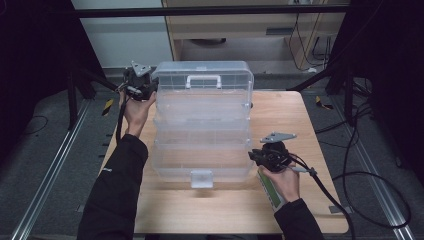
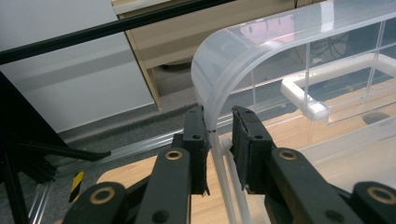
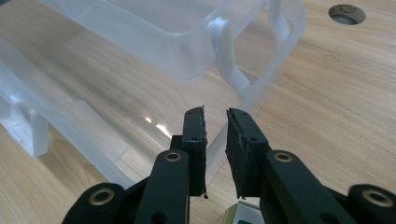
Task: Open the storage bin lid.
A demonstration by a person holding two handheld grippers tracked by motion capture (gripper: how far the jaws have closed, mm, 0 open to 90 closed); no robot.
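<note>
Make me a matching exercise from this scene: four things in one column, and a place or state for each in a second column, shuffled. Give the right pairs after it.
Things:
1. left gripper
2. right gripper
3. white handle
4. green-and-white box

Places or states:
A. lies on the table under the right hand
B. jaws astride the near right wall of the clear case
C. sits on the raised lid at the far end
D. jaws astride the lid's curved corner edge

Pairs: 1-D, 2-B, 3-C, 4-A
</note>
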